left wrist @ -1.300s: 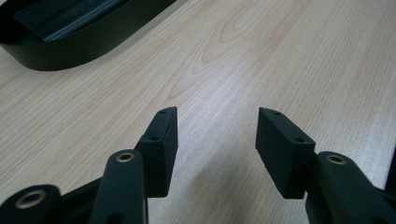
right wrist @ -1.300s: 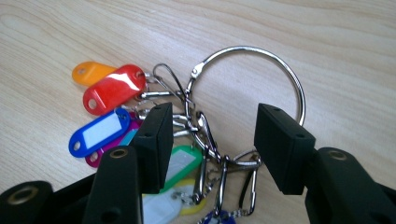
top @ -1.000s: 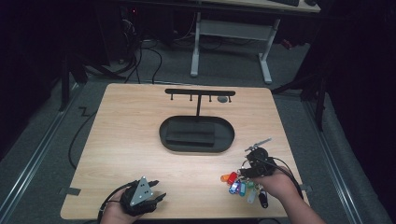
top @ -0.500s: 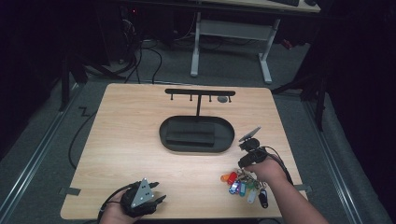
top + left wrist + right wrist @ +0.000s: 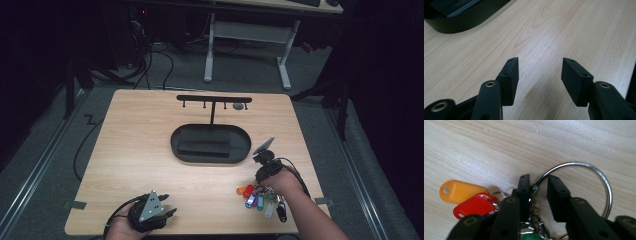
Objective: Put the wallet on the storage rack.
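A bunch of keys with coloured tags (image 5: 261,199) lies near the table's front right edge. In the right gripper view its large metal ring (image 5: 576,163) rests flat on the wood, with an orange tag (image 5: 461,191) and a red tag (image 5: 474,206) at the left. My right gripper (image 5: 537,178) points down at the bunch. Its jaws have just been closing, and the ring's wire runs between them with a narrow gap still showing. My left gripper (image 5: 540,61) stands open over bare wood near the front left edge (image 5: 167,212), with nothing between its fingers.
A black oval tray (image 5: 175,145) sits mid-table, its rim showing in the left gripper view (image 5: 461,22). From it rises a black T-shaped stand (image 5: 214,99) with small hooks under its bar. Cables trail from both grippers. The wooden table (image 5: 130,165) ends close to both hands.
My right gripper has moved toward the table's far side and dropped onto the key bunch, tilting its grey plate up. The left gripper has stayed where it was.
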Tool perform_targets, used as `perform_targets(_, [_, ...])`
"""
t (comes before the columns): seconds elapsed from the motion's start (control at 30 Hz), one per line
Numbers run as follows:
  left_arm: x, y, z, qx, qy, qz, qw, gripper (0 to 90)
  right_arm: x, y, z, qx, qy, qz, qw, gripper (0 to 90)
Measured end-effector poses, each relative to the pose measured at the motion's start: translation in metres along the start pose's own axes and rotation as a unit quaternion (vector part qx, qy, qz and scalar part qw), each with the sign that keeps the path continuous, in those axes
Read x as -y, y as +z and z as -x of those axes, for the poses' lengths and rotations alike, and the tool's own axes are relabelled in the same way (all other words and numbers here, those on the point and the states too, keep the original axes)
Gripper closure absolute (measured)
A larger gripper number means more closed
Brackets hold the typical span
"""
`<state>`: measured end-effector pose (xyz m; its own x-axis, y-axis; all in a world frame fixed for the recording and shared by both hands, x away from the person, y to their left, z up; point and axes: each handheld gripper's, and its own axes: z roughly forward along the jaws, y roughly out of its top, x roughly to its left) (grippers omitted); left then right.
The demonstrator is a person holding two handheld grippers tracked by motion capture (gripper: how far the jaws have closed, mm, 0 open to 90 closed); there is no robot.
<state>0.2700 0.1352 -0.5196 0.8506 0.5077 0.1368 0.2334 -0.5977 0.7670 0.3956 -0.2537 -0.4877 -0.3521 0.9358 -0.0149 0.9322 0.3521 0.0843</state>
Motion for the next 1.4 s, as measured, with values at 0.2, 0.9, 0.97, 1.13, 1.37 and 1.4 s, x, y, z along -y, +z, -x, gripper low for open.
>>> perform_targets(0.2, [0.000,0.000,0.001,0.001,0.002,-0.002,1.0000,48.7,0.000,0.000,-0.007,0.001,-0.036,-0.014,0.9993,85.3])
perform_targets(0.9, [0.001,0.004,0.000,0.006,0.005,-0.009,0.9999,48.6,0.031,-0.058,-0.028,0.028,-0.149,0.024,0.9882,85.0])
perform_targets(0.97, [0.001,0.004,0.000,0.006,0.005,-0.009,0.9999,48.7,0.034,-0.062,-0.027,0.029,-0.149,0.027,0.9880,85.0])
perform_targets(1.13, [0.001,0.003,-0.001,0.003,0.002,-0.007,1.0000,48.7,0.038,-0.071,-0.024,0.020,-0.156,0.033,0.9870,85.0])
perform_targets(1.37, [0.002,0.001,-0.002,-0.005,-0.004,-0.002,1.0000,48.7,0.040,-0.089,-0.023,0.020,-0.161,0.035,0.9862,85.1])
perform_targets(1.4, [0.002,0.001,-0.003,-0.006,-0.005,-0.002,1.0000,48.7,0.040,-0.092,-0.023,0.021,-0.166,0.035,0.9853,85.0])
